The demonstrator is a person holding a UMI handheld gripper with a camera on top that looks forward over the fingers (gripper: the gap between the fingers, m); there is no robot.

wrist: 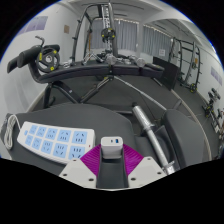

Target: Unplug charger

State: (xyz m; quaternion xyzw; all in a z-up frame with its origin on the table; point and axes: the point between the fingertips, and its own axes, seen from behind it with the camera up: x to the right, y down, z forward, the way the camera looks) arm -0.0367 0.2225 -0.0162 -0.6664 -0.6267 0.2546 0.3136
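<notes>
Single view rides on tongs (111,160); faces forward, low over table (150,100).

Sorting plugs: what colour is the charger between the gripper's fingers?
White charger, clearest in the gripper view.

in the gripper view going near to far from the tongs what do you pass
tongs shut on the white charger → dark table → black chair → white panelled wall. The white power strip lies left of the fingers.
</notes>
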